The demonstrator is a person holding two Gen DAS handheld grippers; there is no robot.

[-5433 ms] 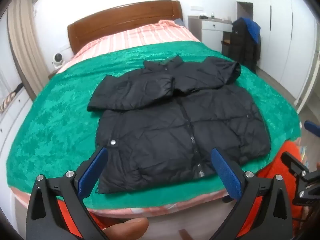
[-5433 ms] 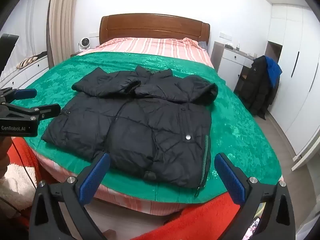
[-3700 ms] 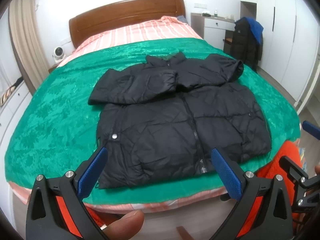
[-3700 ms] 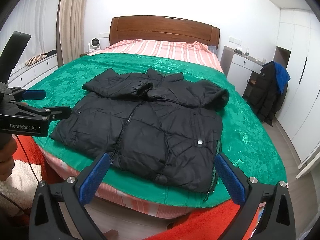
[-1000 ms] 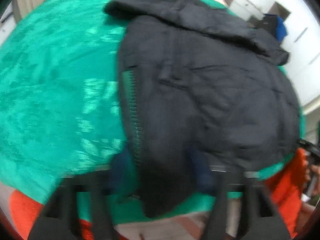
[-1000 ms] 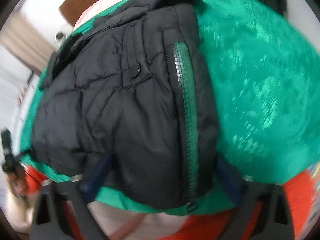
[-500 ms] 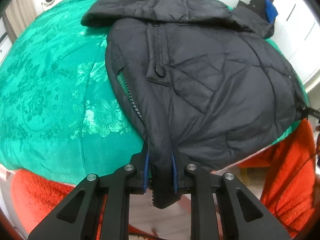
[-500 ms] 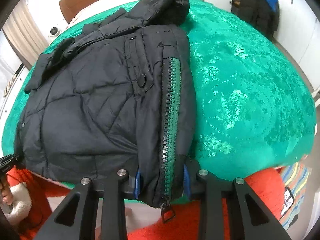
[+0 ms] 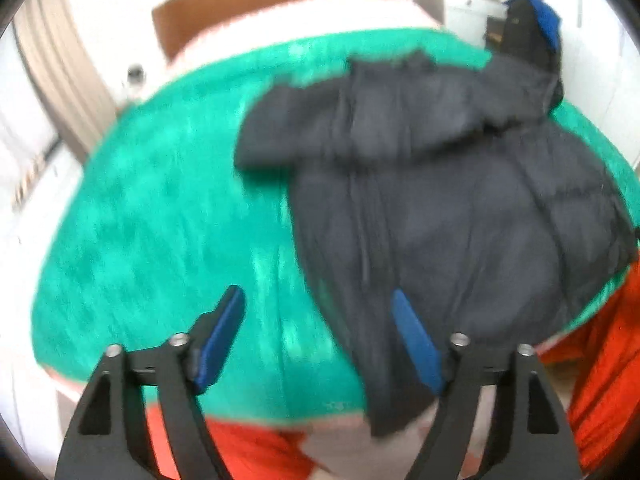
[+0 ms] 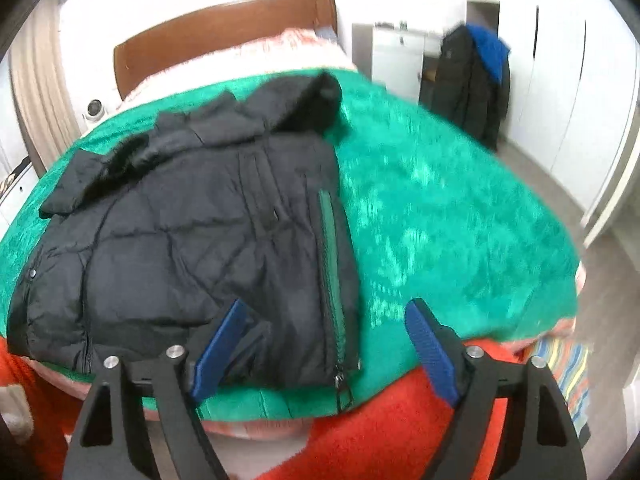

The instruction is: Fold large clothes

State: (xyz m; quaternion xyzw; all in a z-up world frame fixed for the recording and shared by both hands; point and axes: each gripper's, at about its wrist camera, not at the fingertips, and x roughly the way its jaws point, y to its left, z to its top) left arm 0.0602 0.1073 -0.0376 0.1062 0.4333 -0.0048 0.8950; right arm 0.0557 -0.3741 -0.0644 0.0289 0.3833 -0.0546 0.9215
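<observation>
Left gripper and right gripper, blue-padded fingers spread and holding nothing, hover above the near bed edge, probably placed to take the hem. The black quilted jacket, puffy and creased, lies flat on the patterned green bedspread, sleeves crossed over the chest, green zipper tape exposed. Beyond: a wooden headboard.

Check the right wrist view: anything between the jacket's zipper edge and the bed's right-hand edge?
Nothing: in the right wrist view, only bare green bedspread lies between the black jacket and that edge. The open right gripper holds nothing.
</observation>
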